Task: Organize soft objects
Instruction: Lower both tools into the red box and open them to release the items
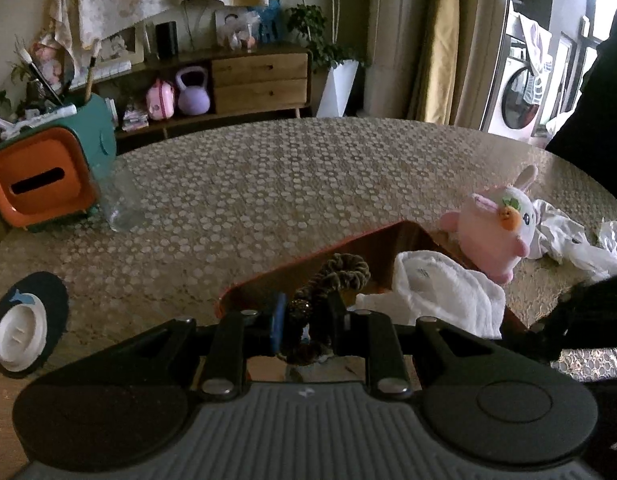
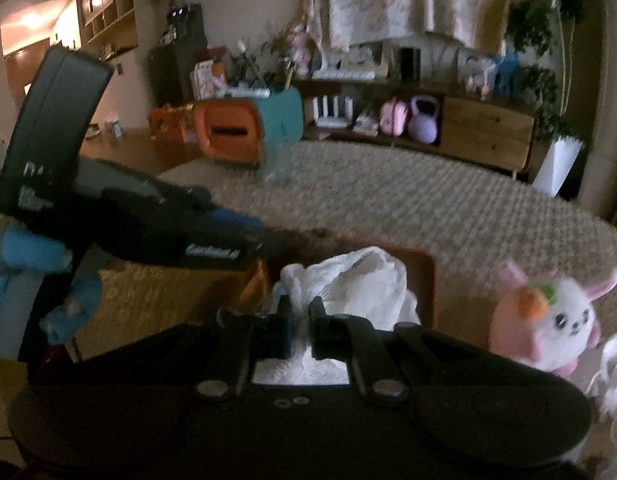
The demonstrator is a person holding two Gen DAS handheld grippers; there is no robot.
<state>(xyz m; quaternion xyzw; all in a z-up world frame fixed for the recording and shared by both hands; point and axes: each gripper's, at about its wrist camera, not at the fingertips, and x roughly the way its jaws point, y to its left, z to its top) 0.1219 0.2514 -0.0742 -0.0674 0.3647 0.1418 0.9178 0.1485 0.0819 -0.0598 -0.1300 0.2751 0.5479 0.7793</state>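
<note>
An orange-brown box (image 1: 308,258) sits on the patterned table. My left gripper (image 1: 306,314) is shut on a brown-green scrunchie (image 1: 340,272) and holds it over the box's near left part. My right gripper (image 2: 300,314) is shut on a white towel (image 2: 348,280) that lies in the same box (image 2: 428,280); the towel also shows in the left wrist view (image 1: 444,292). A pink-and-white bunny plush (image 1: 498,224) stands on the table just right of the box, also in the right wrist view (image 2: 548,320). The left gripper's body (image 2: 148,216) shows at left in the right wrist view.
Crumpled white cloths (image 1: 572,240) lie right of the plush. A clear glass (image 1: 122,200) and an orange-and-teal organizer (image 1: 48,176) stand at the table's far left. A dark coaster with a white lid (image 1: 24,328) lies near left. A sideboard (image 1: 260,76) stands behind the table.
</note>
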